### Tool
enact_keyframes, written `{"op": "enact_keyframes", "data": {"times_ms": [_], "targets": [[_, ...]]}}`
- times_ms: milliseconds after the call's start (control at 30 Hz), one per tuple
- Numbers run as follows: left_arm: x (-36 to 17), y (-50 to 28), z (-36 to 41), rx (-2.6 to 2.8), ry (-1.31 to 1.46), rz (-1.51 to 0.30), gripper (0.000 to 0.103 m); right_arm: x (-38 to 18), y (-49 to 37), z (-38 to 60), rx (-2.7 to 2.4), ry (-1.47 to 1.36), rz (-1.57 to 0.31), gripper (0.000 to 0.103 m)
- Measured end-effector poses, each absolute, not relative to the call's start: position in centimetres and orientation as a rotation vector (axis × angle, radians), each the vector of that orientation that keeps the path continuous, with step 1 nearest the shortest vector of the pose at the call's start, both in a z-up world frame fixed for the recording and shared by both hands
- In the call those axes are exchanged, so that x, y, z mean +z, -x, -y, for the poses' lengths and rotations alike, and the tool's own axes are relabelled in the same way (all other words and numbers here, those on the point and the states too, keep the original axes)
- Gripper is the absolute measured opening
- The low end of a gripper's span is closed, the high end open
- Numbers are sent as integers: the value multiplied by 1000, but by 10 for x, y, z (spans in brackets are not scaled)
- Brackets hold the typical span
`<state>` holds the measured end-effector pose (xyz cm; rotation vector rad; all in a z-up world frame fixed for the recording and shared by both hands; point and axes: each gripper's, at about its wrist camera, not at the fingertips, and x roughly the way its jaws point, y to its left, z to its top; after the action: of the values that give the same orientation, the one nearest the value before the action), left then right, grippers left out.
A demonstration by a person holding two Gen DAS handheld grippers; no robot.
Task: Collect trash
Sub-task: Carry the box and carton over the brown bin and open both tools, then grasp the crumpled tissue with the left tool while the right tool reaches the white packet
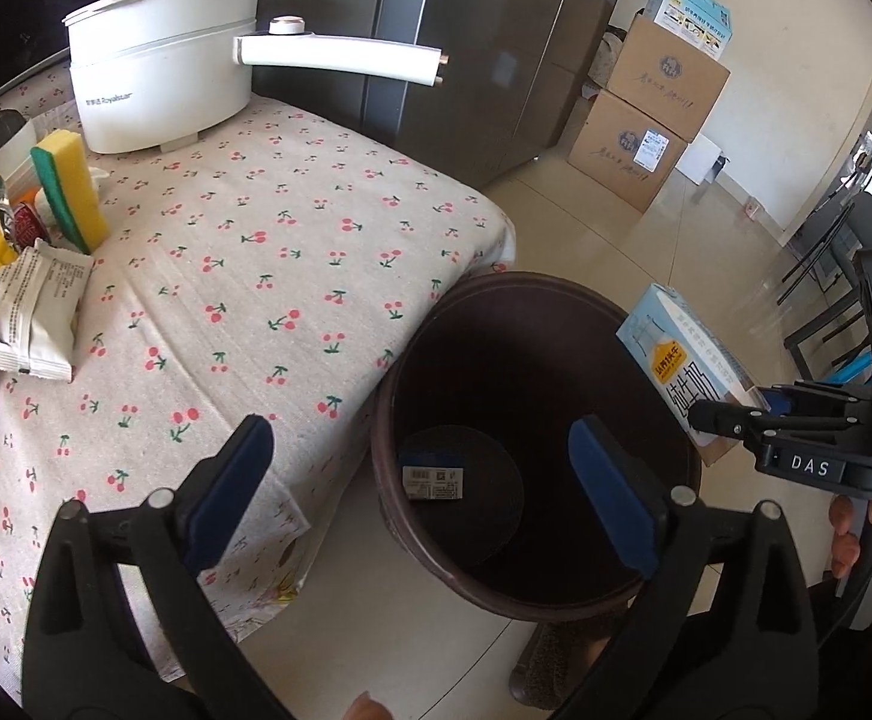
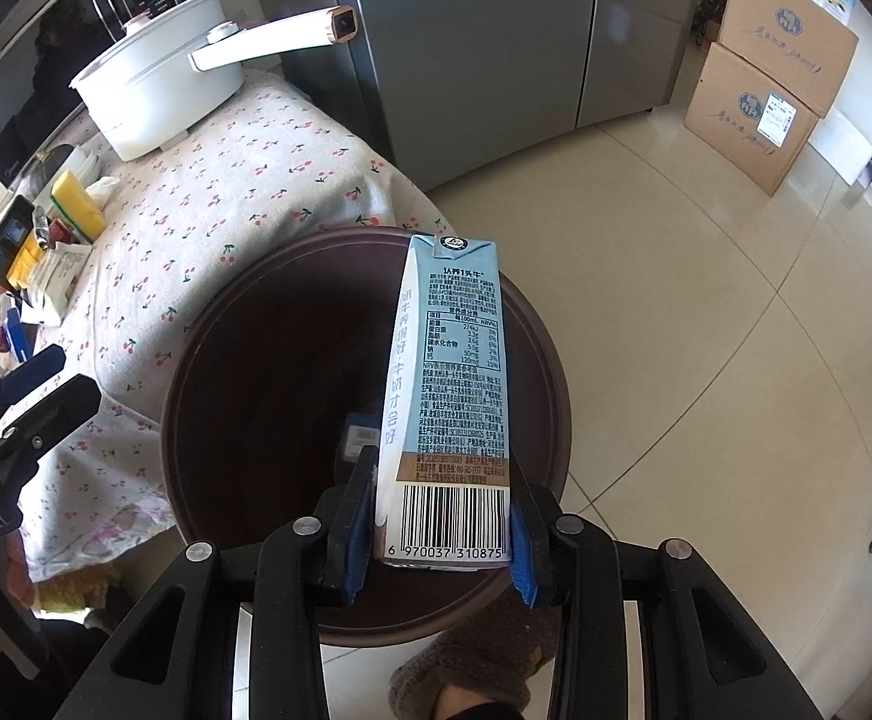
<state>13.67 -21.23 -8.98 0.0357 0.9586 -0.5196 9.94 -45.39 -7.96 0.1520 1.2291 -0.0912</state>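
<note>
Holding over bin [image 2: 196, 408] at frame centre | carton [image 2: 445, 396] clamped in right gripper [image 2: 439, 531], could clip the near rim if released off-centre | left gripper [image 1: 421, 492] wide, empty | wrappers [image 1: 34, 312] remain far left on table [image 1: 292, 252]

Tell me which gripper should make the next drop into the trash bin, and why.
Right. The right gripper is shut on the milk carton, held directly over the open trash bin. The left gripper is open and holds nothing, so it has nothing to drop.
</note>
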Motion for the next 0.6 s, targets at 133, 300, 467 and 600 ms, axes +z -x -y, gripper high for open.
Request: {"op": "enact_keyframes", "data": {"times_ms": [133,300,467,600], "targets": [[-86,-133,202,-502,-59,-954,101,-80,-101,451,-94,-160,-1216,39],[-81,-130,190,-475,-89,-943,102,-70,-105,448,-111,-159,-1173,85],[-78,-128,176,-446,-94,-942,102,-66,-110,439,-96,-158,-1170,85],[-76,-128,164,-416,-89,-950,102,-65,-115,426,-78,-143,-1173,85]]}}
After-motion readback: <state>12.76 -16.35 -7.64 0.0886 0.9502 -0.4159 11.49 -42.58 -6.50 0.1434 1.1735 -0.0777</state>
